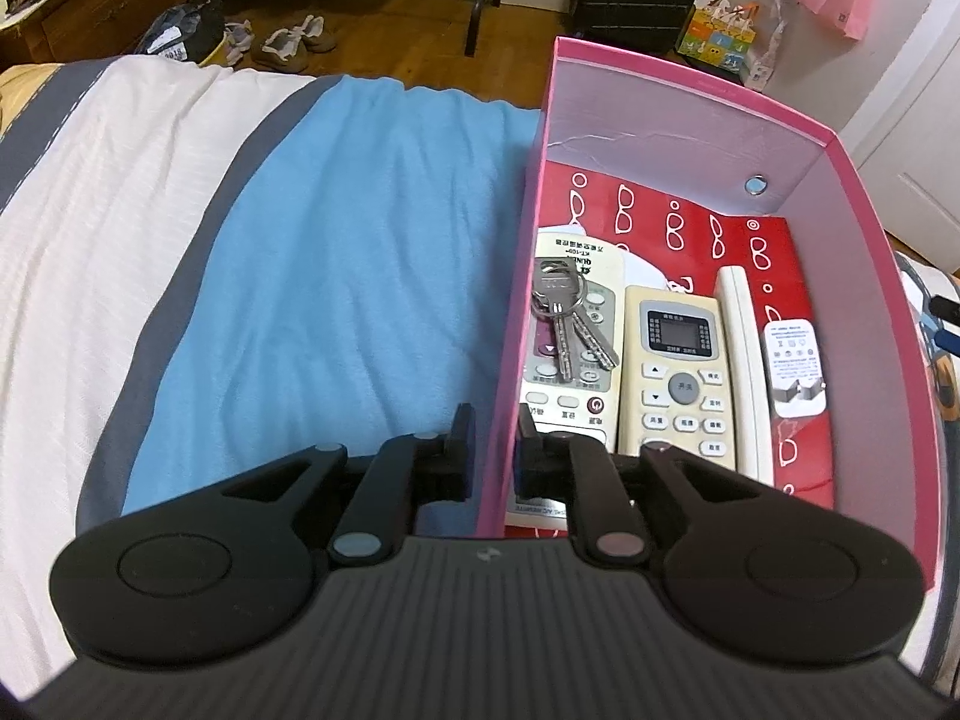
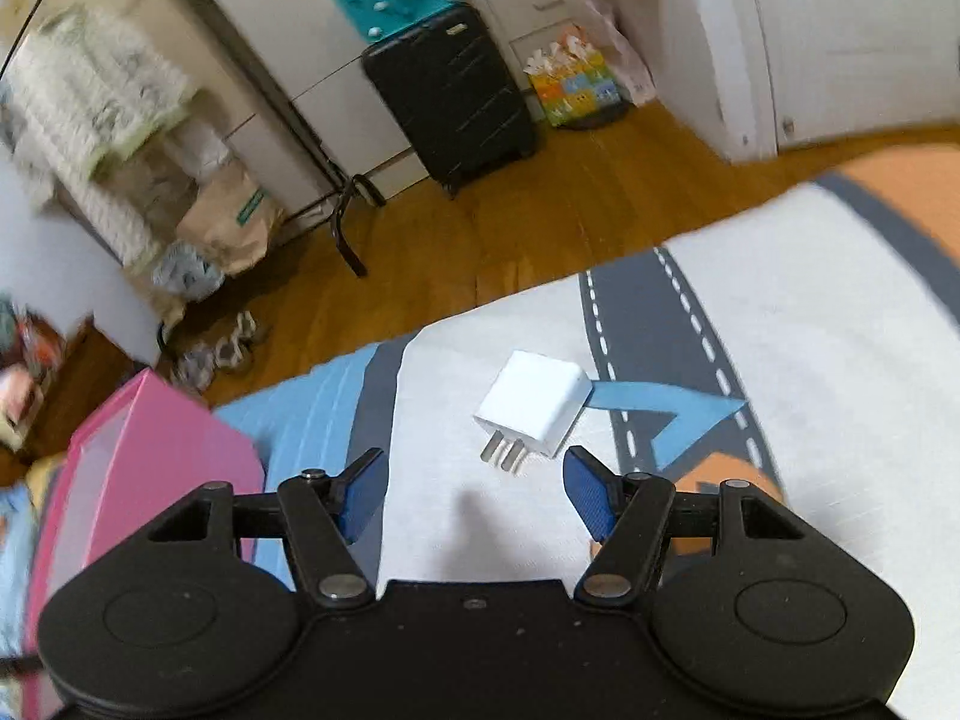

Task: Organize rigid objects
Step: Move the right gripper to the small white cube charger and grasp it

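Keys (image 1: 567, 315) atop remotes (image 1: 678, 372) in box (image 1: 864, 276) on bed (image 1: 336, 252); charger (image 2: 534, 405) outside.

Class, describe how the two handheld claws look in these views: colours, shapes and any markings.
Both are matte black, with two round discs and hinged arms on silver pivot pins. The left claw has a ribbed grey body and dark fingers; the right claw has blue textured pads. No sleeves or cables show.

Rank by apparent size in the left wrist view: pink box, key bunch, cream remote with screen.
1. Pink cardboard box, largest.
2. Cream remote with screen.
3. Silver key bunch, smallest.
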The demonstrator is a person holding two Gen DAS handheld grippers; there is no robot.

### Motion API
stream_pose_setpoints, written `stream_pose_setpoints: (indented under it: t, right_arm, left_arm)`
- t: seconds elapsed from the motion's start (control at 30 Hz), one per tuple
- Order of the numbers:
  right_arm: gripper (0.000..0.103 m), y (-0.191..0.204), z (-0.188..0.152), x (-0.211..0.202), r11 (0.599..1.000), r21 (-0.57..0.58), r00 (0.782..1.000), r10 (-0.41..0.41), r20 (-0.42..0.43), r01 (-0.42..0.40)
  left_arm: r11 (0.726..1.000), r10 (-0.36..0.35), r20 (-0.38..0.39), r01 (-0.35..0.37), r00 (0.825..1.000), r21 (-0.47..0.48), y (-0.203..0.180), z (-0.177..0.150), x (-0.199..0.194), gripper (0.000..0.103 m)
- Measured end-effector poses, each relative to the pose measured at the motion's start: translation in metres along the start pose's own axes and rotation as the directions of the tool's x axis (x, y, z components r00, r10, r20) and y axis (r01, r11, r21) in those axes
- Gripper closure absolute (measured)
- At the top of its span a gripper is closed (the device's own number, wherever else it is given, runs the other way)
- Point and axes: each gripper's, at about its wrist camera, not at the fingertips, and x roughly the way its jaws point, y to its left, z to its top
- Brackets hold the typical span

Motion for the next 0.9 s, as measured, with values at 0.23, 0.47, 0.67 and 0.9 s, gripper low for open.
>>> stream_pose_setpoints:
  t: [0.23, 0.47, 0.67, 0.9]
  right_arm:
    - [0.033, 0.003, -0.002, 0.023, 0.995, -0.029, 0.996, -0.093, 0.017, 0.094]
    - [0.031, -0.008, 0.001, 0.034, 0.993, 0.018, 0.993, -0.113, 0.042, 0.113]
    - [0.031, -0.009, -0.001, 0.039, 0.993, -0.011, 0.990, -0.117, 0.074, 0.118]
    - [0.042, 0.000, -0.005, 0.039, 0.977, -0.120, 0.980, -0.162, 0.118, 0.176]
  left_arm:
    - [1.000, -0.005, -0.004, 0.005, 1.000, -0.008, 0.002, 0.001, 0.000, 0.091]
    - [1.000, 0.010, -0.007, -0.010, 1.000, 0.007, -0.001, 0.000, 0.001, 0.091]
    - [1.000, 0.005, -0.011, -0.005, 1.000, 0.003, 0.000, 0.001, 0.001, 0.091]
    - [1.000, 0.005, -0.010, -0.005, 1.000, 0.004, -0.001, 0.001, 0.001, 0.091]
